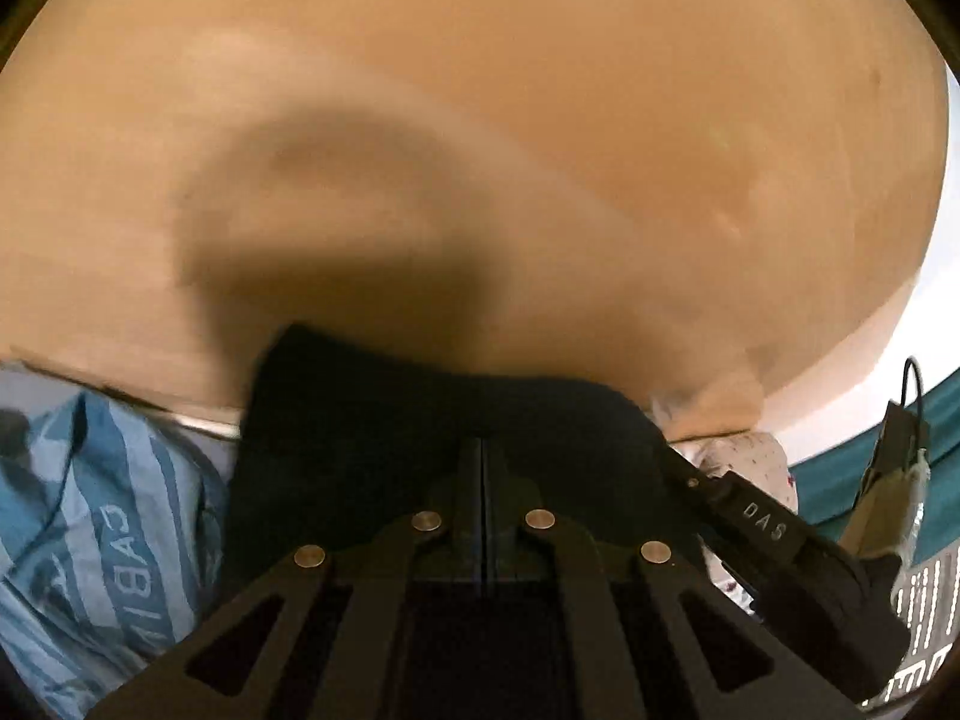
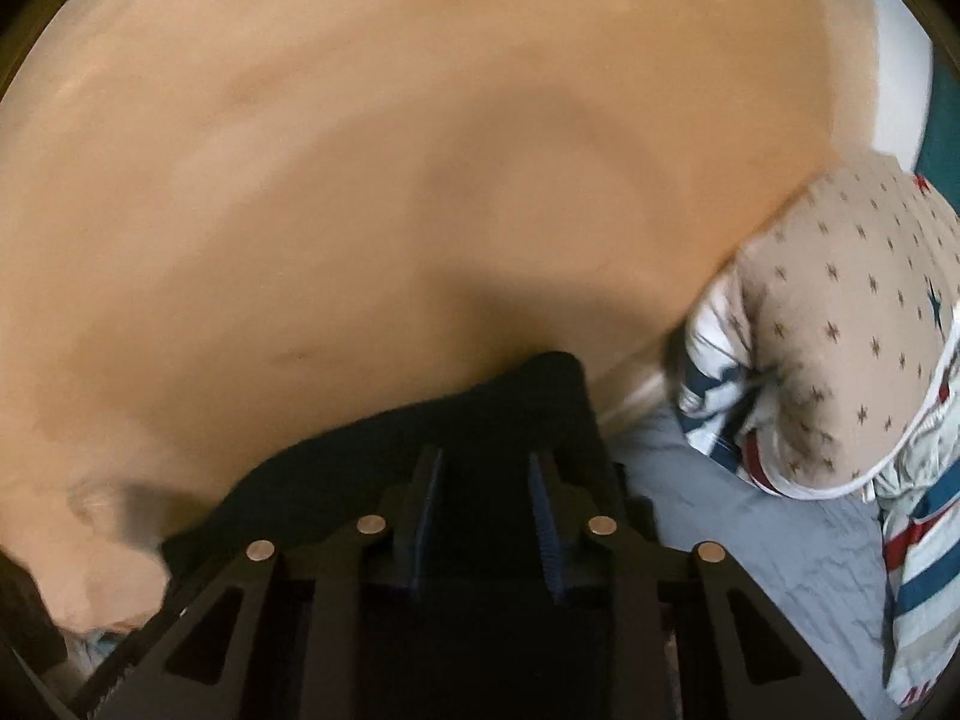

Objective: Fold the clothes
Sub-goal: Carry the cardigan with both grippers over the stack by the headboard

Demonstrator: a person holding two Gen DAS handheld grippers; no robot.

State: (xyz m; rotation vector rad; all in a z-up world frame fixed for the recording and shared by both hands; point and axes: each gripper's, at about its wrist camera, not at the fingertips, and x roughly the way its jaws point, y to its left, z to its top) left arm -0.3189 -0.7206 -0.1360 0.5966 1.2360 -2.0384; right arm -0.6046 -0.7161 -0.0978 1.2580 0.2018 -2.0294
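Observation:
A dark, near-black garment [image 1: 336, 408] lies over the near edge of a tan wooden table [image 1: 480, 120]. My left gripper [image 1: 483, 444] sits on top of it, its two fingers pressed together with the cloth pinched at their tips. In the right wrist view the same dark garment [image 2: 360, 444] spreads along the table [image 2: 360, 180] edge. My right gripper [image 2: 483, 462] is over it with its jaws apart; dark cloth fills the gap beneath them, and the pads do not visibly press on it.
A blue striped, lettered cloth [image 1: 108, 510] lies below the table edge on the left. On the right, a beige star-patterned garment [image 2: 840, 330] and a red, white and blue striped one [image 2: 924, 570] rest on a grey sheet [image 2: 750, 540]. A black lettered device [image 1: 774, 534] juts in.

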